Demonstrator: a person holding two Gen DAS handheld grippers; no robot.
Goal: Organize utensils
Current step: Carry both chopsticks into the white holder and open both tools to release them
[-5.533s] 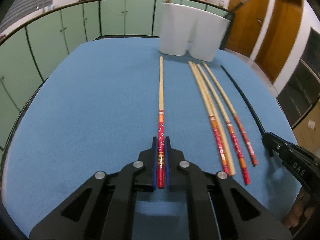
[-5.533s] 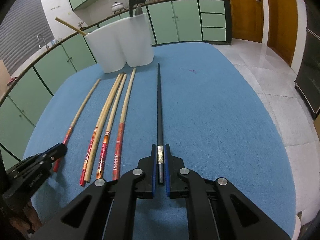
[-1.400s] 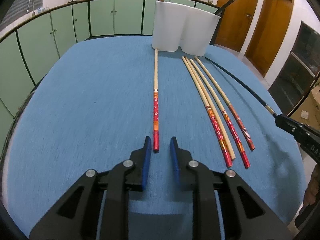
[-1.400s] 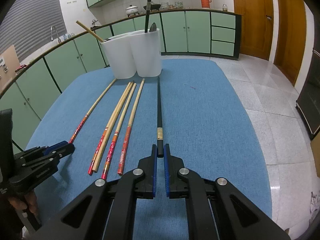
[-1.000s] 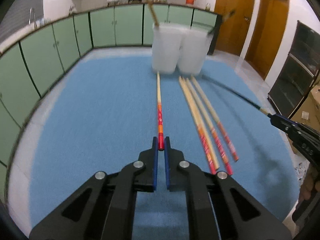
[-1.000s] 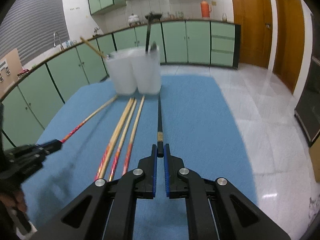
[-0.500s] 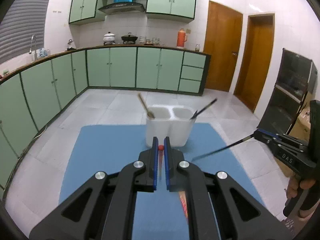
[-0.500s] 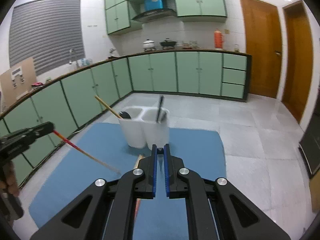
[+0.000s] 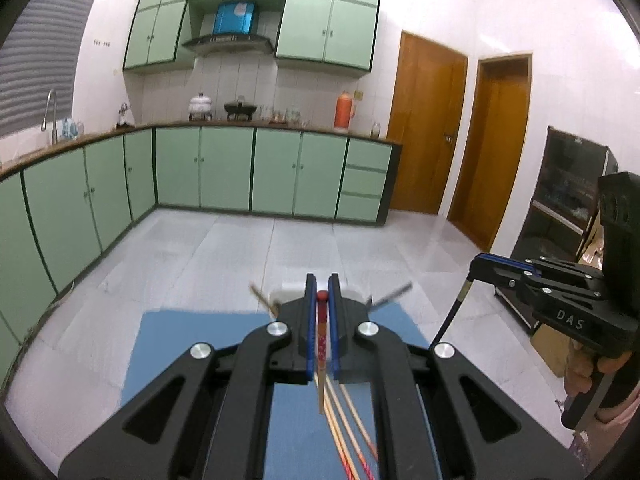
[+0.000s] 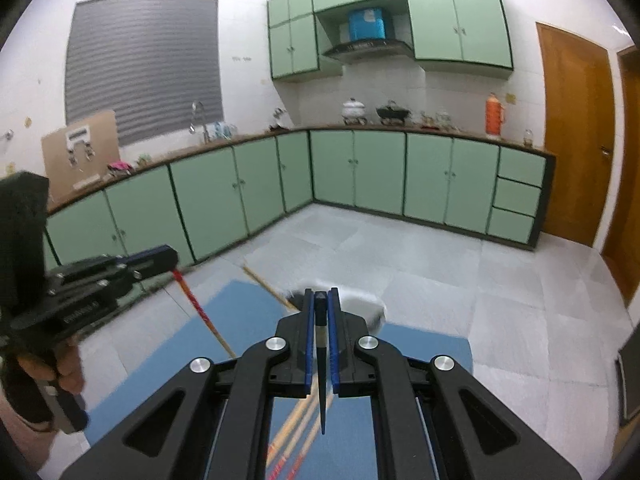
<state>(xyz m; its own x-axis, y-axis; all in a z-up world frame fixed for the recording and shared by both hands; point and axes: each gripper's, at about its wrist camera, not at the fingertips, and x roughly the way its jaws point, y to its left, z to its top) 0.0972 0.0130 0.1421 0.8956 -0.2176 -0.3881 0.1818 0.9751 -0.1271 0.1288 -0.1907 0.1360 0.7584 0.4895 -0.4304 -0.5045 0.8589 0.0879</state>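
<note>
My left gripper (image 9: 321,285) is shut on the red end of a bamboo chopstick (image 9: 321,340), which hangs down between the fingers over the blue table (image 9: 192,344). My right gripper (image 10: 320,295) is shut on the top of a black chopstick (image 10: 320,352) that also hangs tip-down. Each gripper shows in the other's view: the right gripper (image 9: 477,266) with its black chopstick (image 9: 452,320), the left gripper (image 10: 171,257) with its red-ended chopstick (image 10: 198,308). The white two-cup holder (image 10: 362,304) is blurred and half hidden behind the fingers. Three chopsticks (image 9: 352,420) lie on the table below.
A wooden utensil handle (image 10: 260,278) and a dark handle (image 9: 390,294) stick out of the holder. Green cabinets (image 9: 224,172) line the far walls across a tiled floor (image 9: 240,248). A person's hand (image 10: 64,372) grips the left tool's handle.
Both grippers have risen well above the table with their chopsticks, which now dangle tip-down. The table and holder have dropped to the bottom of both views.
</note>
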